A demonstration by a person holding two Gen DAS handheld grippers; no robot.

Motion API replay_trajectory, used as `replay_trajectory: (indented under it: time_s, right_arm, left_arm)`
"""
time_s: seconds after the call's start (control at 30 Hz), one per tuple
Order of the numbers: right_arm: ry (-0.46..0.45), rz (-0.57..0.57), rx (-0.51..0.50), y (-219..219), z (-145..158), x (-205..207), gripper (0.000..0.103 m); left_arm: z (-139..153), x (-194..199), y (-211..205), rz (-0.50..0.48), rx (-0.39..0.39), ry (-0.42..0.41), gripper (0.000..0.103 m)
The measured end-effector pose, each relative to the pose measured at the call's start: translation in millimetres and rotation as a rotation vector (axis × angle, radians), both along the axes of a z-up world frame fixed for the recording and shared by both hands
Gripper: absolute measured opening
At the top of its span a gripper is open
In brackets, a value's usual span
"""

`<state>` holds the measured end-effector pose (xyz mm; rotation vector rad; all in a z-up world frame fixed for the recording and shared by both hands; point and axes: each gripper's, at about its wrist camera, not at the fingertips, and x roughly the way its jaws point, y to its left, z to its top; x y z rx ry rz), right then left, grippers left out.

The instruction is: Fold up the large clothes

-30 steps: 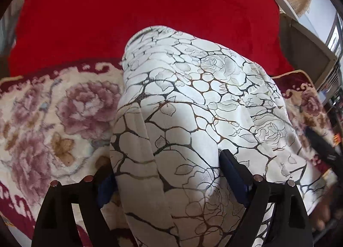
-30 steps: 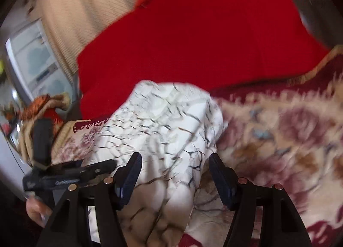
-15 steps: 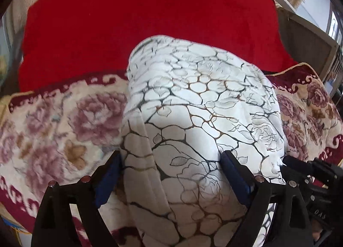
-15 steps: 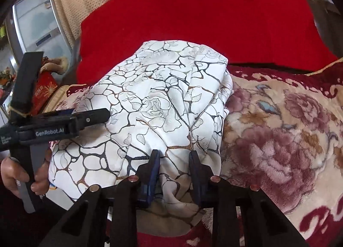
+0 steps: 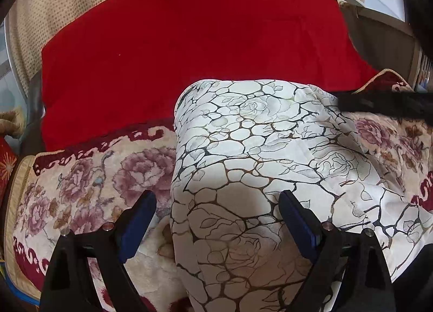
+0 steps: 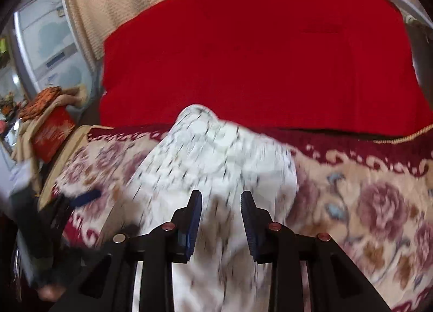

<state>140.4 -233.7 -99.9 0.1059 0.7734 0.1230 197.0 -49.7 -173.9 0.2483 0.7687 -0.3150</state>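
One garment [image 5: 251, 155], white with a dark crackle-and-rose print, lies in a compact bundle on the floral blanket [image 5: 89, 184], its far edge at twelve o'clock touching the red cover [image 5: 194, 49]. By its layered, narrowed shape it looks mostly folded already; what seems left is a last fold or some smoothing, since the flap toward three o'clock still spreads loose and wrinkled.

The left tool [image 5: 216, 209] stands wide open over the near end of the bundle, its jaws on either side of the cloth, gripping nothing. The right tool [image 6: 221, 203] has its jaws partly drawn in, with cloth in the gap between them, but whether they pinch it I cannot tell.

The right wrist view is badly smeared by motion, so the print and folds there are hard to read. The garment's near edge runs out of frame at six o'clock in both views. In the left wrist view a dark blurred bar at two o'clock, probably the other tool, hides the garment's far right corner.
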Motion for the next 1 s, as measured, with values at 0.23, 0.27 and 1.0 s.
replay_trajectory:
  time_s: [0.23,0.27,1.0]
  right_arm:
    - [0.21,-0.075,0.047,-17.0,-61.5,86.1,0.034]
    - [0.219,-0.08,0.067,-21.4,-70.0,89.6,0.034]
    - [0.093,0.101,-0.019,28.1,-21.3,-84.8,0.041]
  left_arm:
    - [-6.8,9.8,3.7,0.001,0.005,0.006,0.092]
    - [-7.1,10.1,4.3,0.003,0.005,0.007,0.092]
    - [4.9,2.3,37.8,0.07,-0.001,-0.054,0.092]
